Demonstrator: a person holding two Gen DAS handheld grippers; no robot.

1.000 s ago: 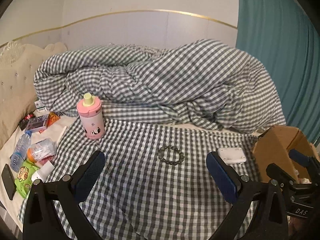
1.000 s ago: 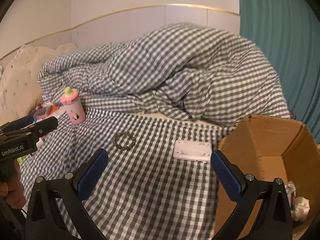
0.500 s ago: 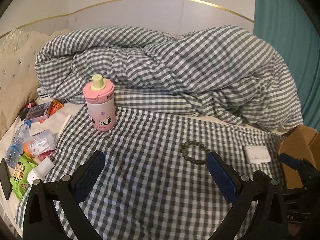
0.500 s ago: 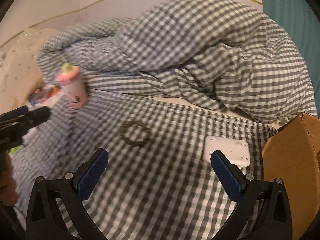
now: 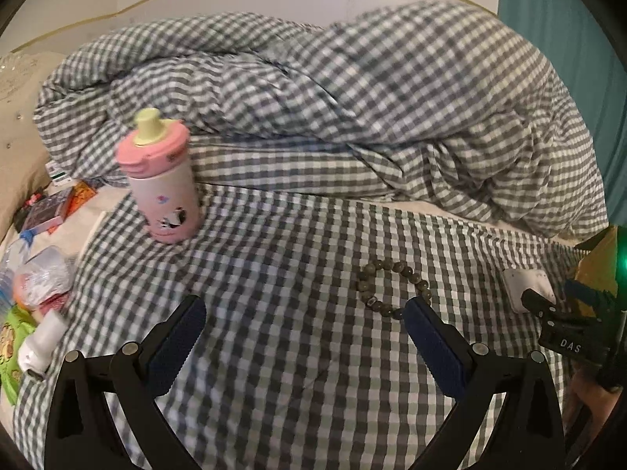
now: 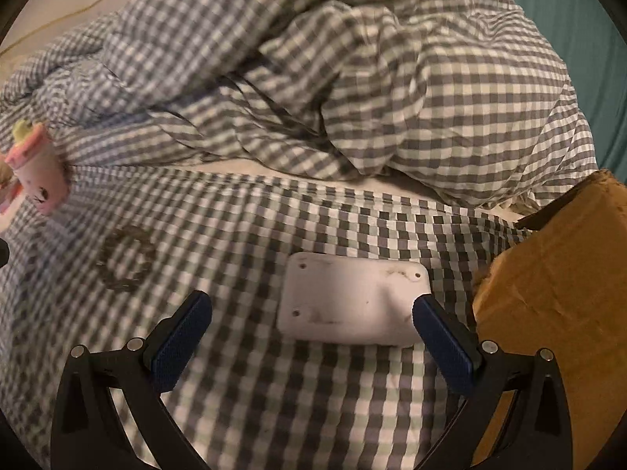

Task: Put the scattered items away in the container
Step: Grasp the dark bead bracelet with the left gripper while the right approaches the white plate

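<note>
1. Most of the tidying is judged to be left. A pink bottle [image 5: 161, 182], a bead bracelet [image 5: 394, 288] and a flat white case [image 6: 350, 297] are seen lying on the checked bed cover [image 5: 274, 352].
2. More small things, like a snack pack [image 5: 11, 337] and a white tube [image 5: 41, 342], are seen at the left edge of the bed.
3. The cardboard box [image 6: 548, 293] is seen at the right, just beside the white case. What is inside it cannot be seen.
4. The right gripper [image 6: 312, 335] is held low over the bed. Its fingers are spread wide, with nothing between them. The white case is seen just in front, touched by the right finger or very near it.
5. The left gripper [image 5: 304, 338] is held low too, fingers wide apart and holding nothing. The bracelet is just in front of its right finger.
</note>
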